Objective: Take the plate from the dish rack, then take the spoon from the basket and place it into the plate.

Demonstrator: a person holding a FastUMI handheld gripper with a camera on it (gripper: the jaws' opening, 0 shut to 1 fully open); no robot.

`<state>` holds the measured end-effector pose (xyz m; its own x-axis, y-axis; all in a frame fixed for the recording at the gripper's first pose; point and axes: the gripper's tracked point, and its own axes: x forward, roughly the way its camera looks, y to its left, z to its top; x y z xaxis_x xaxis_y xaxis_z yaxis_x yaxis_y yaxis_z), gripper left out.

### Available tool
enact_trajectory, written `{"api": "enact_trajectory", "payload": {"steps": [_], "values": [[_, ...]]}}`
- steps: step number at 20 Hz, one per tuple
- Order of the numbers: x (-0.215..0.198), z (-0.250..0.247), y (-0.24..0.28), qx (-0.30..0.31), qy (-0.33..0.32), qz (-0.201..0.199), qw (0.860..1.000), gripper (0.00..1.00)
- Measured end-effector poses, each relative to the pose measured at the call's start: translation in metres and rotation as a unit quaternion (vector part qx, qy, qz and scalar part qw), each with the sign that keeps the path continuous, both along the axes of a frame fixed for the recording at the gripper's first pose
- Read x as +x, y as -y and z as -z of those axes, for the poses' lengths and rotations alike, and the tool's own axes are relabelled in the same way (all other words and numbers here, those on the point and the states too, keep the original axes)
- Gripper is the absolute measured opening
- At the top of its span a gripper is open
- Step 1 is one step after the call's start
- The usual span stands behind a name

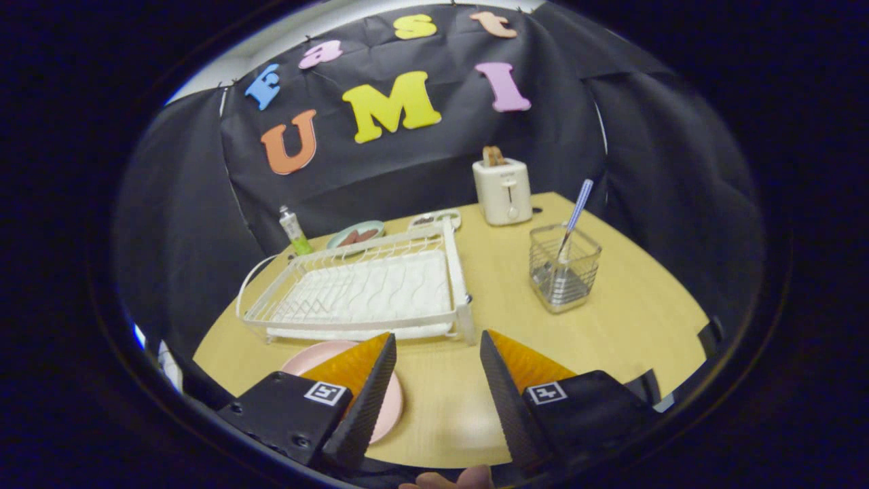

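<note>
My gripper, fingers wide and empty; plate under the left finger, spoon in basket beyond, bare table between.

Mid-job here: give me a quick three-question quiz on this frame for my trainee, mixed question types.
1. True or false: the round pink plate still stands in the white wire dish rack.
2. Where is the blue-handled spoon? A) on the plate B) upright in the wire mesh basket C) between the fingers
3. Fill in: the gripper is ____ and holds nothing.

Key:
1. False; it lies on the wooden table, beside and partly under one finger.
2. B
3. open
</note>
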<state>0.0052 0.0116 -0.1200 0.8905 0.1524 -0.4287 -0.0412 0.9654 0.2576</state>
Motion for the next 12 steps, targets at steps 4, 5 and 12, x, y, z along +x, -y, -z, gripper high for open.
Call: {"api": "enact_trajectory", "payload": {"steps": [4,5,12], "values": [[-0.001,-0.024,0.042,-0.042,0.084,0.048,0.994,0.9],[-0.003,-0.026,0.054,-0.054,0.09,0.062,0.993,0.93],[0.03,-0.028,0.109,-0.063,0.096,0.096,0.989,0.96]]}}
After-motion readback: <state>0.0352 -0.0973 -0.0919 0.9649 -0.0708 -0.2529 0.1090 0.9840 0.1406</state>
